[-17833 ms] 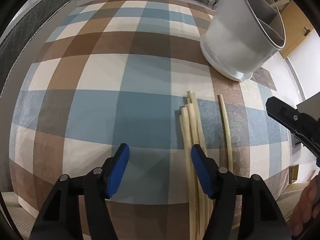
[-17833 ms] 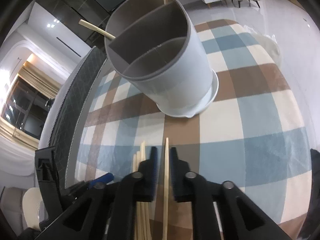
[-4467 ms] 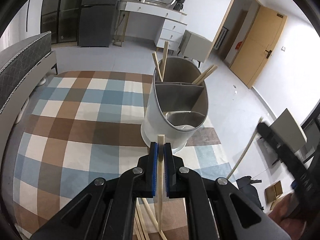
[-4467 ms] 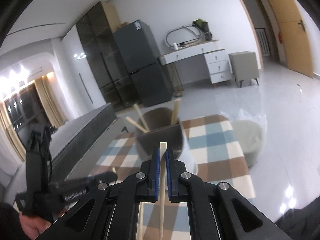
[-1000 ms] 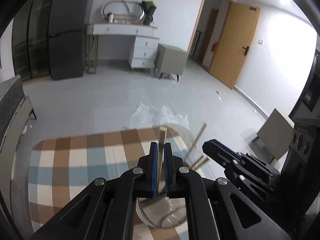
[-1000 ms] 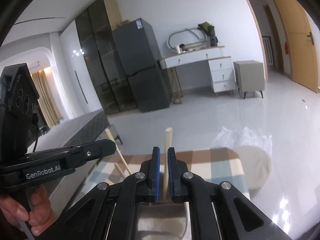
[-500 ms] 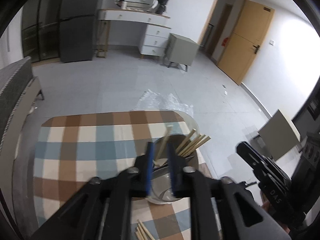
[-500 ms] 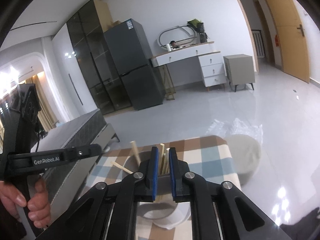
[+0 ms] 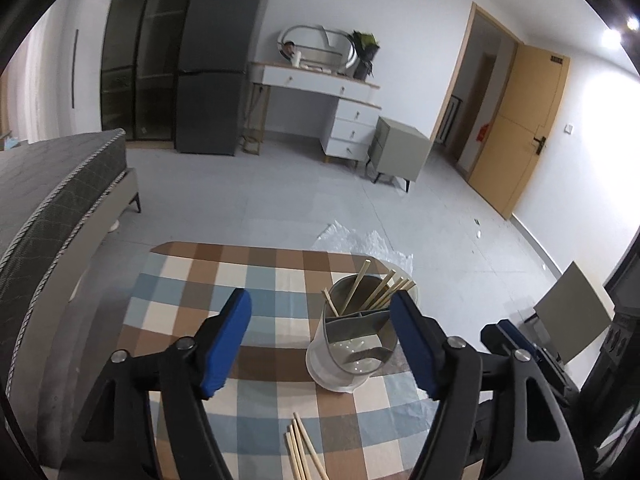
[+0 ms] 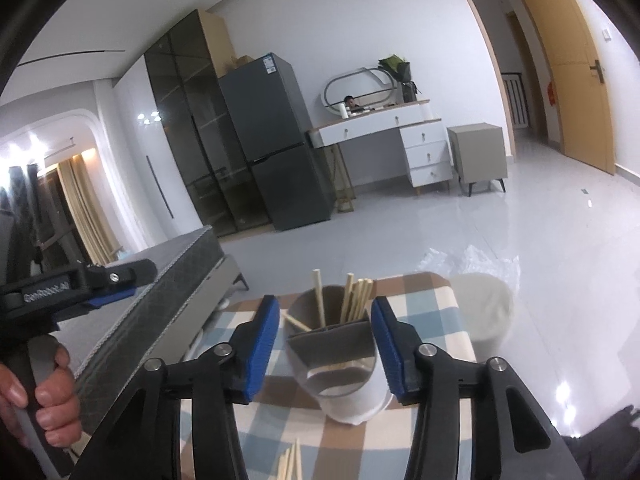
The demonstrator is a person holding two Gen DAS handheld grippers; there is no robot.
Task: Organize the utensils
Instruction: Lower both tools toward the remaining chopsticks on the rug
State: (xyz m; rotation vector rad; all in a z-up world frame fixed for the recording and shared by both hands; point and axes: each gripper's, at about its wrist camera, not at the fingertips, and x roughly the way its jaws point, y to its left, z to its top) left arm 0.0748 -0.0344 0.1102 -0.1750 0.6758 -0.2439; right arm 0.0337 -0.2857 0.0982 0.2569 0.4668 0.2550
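Both tools hang above a checked cloth-covered table (image 9: pixel 192 280), and each has its blue-padded tongs spread wide with nothing between them. The left gripper (image 9: pixel 324 340) looks down from the near side, its left pad over the blue and brown squares and its right pad overlapping the right edge of the utensil holder (image 9: pixel 340 364). That holder, a pale grey cylinder split into compartments, stands upright toward the far right part of the table. A bunch of wooden chopsticks (image 9: pixel 380 290) leans in its far compartment, tips fanning up and to the right, with one shorter stick tilted left; the near compartments look bare apart from some glare on the bottom. More loose chopsticks (image 9: pixel 302 448) lie flat on the cloth near the lower edge, close together and well apart from the holder. In the right wrist view the right gripper (image 10: pixel 324 344) frames the same holder (image 10: pixel 352 396) between its open pads, without touching it, and the standing sticks (image 10: pixel 356 300) rise from the far section. A few loose sticks (image 10: pixel 292 462) show at the bottom edge. At far left, the person's hand (image 10: pixel 48 396) grips the handle of the other tool.
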